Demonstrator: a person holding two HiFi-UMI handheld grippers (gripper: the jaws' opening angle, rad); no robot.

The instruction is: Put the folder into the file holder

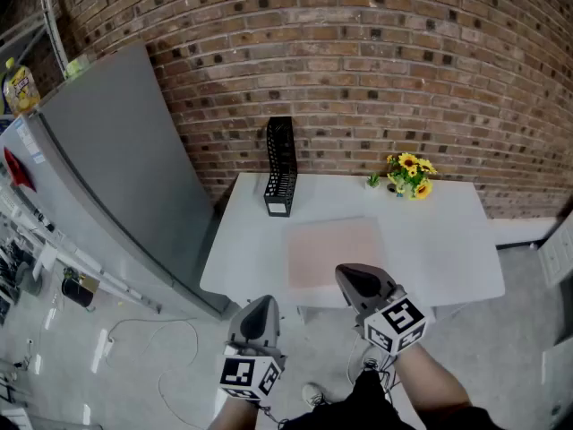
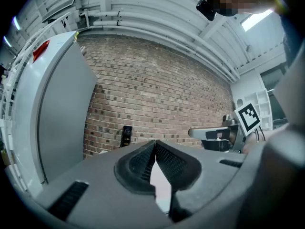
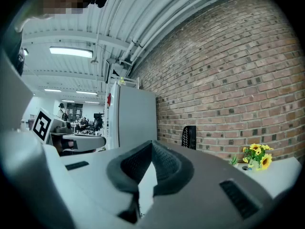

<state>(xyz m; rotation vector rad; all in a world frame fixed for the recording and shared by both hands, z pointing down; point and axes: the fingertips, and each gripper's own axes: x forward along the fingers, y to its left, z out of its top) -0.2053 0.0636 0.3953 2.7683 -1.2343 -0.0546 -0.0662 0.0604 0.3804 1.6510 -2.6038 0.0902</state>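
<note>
The pink folder point(image 1: 334, 251) lay flat just in front of the right gripper point(image 1: 356, 278). It and the left gripper point(image 1: 260, 308) were squeezed shut, holding nothing.

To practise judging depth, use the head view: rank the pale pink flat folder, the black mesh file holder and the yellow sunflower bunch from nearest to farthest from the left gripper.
1. Pale pink flat folder, lying just ahead and right of the left gripper.
2. Black mesh file holder, upright at the back left.
3. Yellow sunflower bunch, back right, by the wall.
</note>
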